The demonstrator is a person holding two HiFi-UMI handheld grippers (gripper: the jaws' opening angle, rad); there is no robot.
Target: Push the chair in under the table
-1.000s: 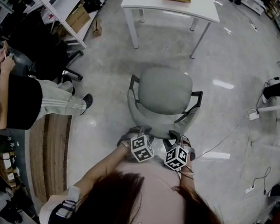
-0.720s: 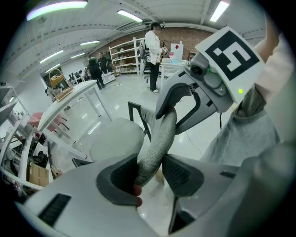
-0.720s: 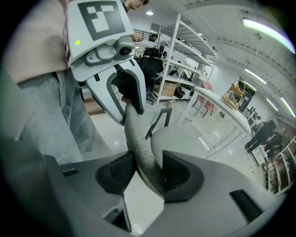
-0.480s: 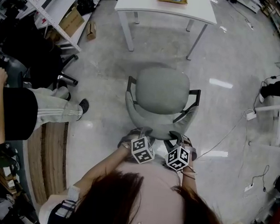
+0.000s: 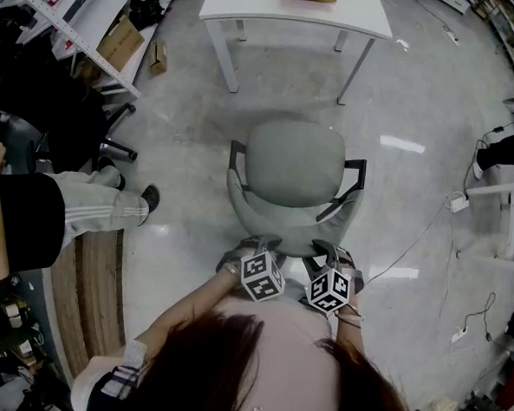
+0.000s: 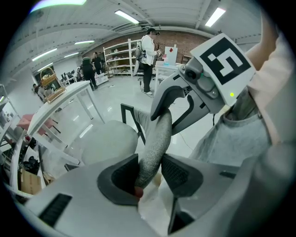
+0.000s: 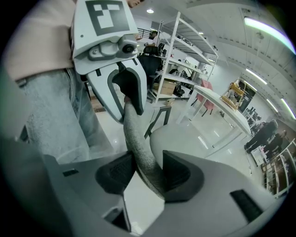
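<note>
A glossy pale floor fills the head view, with shelving at 10 o'clock and a bystander's striped trouser leg at 9 o'clock. The white table stands at 12 o'clock, its legs well apart from the chair. The grey chair sits in the middle of the floor, its seat facing the table and its backrest curving round the seat's 6 o'clock side.

Both forearms reach forward from the person's body, the hands side by side at the top edge of the backrest. Both tools tip steeply down, with their marker cubes turned up. The left gripper sits at about 7 o'clock of the seat. Its jaws have just been closing, and its pads pinch the padded rim of the backrest between them. The right gripper, at about 5 o'clock, likewise clamps the rim, which runs between its pads.
</note>
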